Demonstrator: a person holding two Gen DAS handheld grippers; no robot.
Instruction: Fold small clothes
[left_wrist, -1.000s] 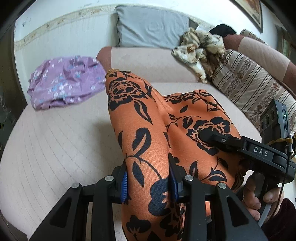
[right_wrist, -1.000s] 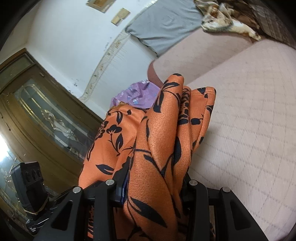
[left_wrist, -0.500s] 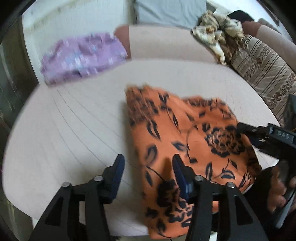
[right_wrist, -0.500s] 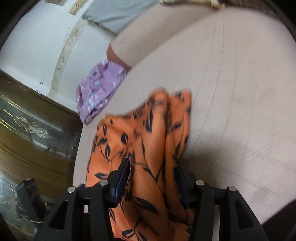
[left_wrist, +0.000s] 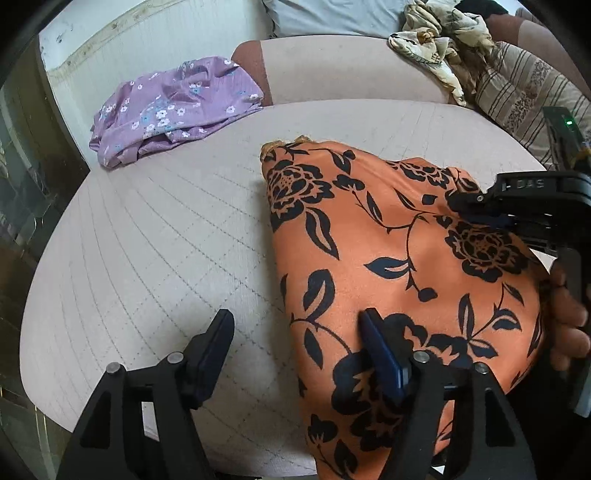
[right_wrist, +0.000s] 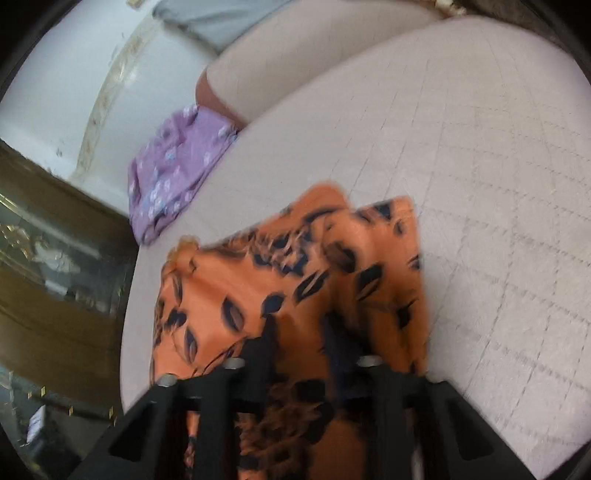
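Observation:
An orange garment with black flowers (left_wrist: 388, 266) lies on the pink quilted cushion (left_wrist: 166, 240), its near end hanging over the front edge. My left gripper (left_wrist: 297, 332) is open; its right finger rests on the cloth, its left finger over bare cushion. My right gripper (right_wrist: 301, 332) is over the garment (right_wrist: 295, 273) with cloth between its fingers; the view is blurred. It shows in the left wrist view (left_wrist: 517, 206) at the garment's right edge.
A purple floral garment (left_wrist: 173, 107) lies at the cushion's far left. A cream patterned cloth (left_wrist: 436, 37) and a striped cushion (left_wrist: 524, 85) are at the back right. A grey pillow (left_wrist: 332, 14) leans on the wall.
Both grippers lowered the garment from held up onto the cushion. The left gripper opened and let go. The right gripper's fingers have spread apart somewhat.

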